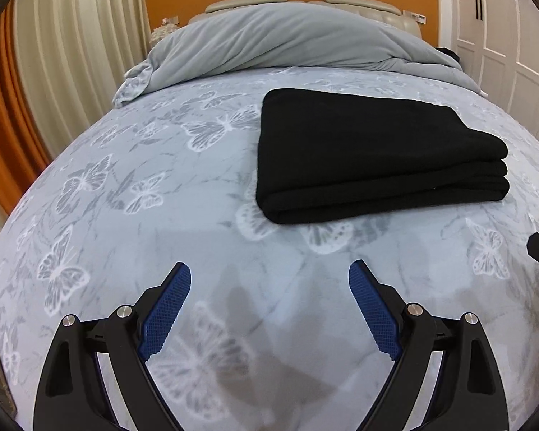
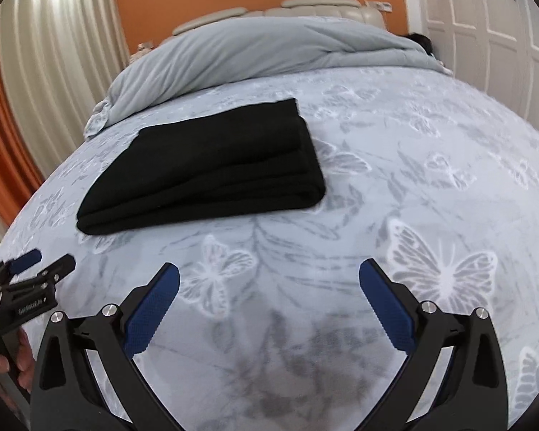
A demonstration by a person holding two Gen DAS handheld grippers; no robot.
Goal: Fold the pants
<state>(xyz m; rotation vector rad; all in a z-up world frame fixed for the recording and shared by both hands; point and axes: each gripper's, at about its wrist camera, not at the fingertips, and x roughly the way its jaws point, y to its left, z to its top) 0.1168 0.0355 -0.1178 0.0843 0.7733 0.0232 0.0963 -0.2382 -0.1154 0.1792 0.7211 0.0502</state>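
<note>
Blue-padded black left tongs (image 1: 269, 280) and right tongs (image 2: 269, 280) both released, nothing between pads, over pale butterfly-print bedsheet (image 1: 125, 186). Black knit pants (image 1: 373, 154), folded into a compact layered rectangle, lie ahead of both tongs, well apart. Folding judged complete; nothing evident left. Small writing on left tongs' body unreadable.

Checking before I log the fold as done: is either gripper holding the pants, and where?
Nothing is held. The left gripper and right gripper are both open over the sheet; the folded pants lie untouched ahead.
</note>
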